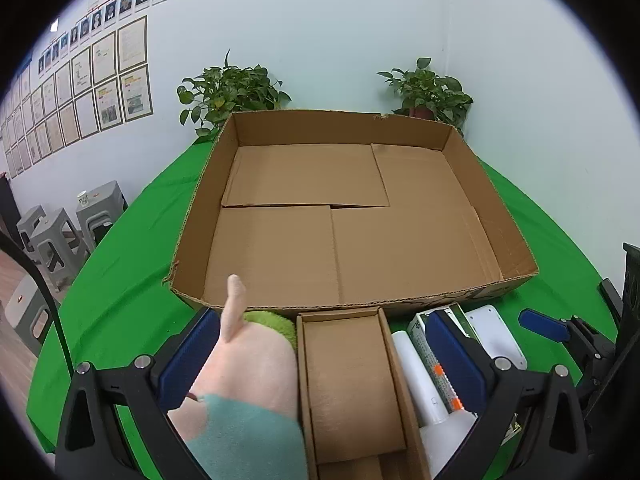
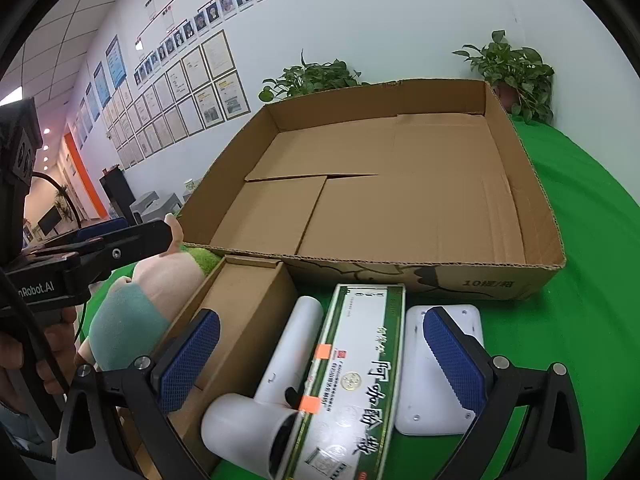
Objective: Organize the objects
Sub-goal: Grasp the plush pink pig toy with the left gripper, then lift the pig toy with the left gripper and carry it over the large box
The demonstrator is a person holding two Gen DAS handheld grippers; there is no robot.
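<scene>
Big open cardboard tray (image 1: 352, 216) on the green tablecloth (image 1: 132, 264), bare inside, loose bottom flaps overlapping and slightly lifted: likely to snag or tip whatever gets slid across them. Just in front, crowded side by side, small open carton (image 2: 240, 320), plush pig toy (image 1: 248, 364) with teal clothing, green printed box (image 2: 352, 372), white hair-dryer-like device (image 2: 276, 384) and flat white gadget (image 2: 440, 364); so tight a row that lifting one probably drags or knocks a neighbour, perhaps toward the near edge. Left gripper (image 1: 320, 364) spread wide, straddling both plush and carton, nothing pinched; closing from here risks catching the carton wall together with the soft toy, or squashing the plush so it slips out. Right gripper (image 2: 320, 364) also spread wide over the printed box and white device, holding nothing; closing here risks trapping both items at once, with the rounded white body rolling free. Both tools near each other, so collision possible
</scene>
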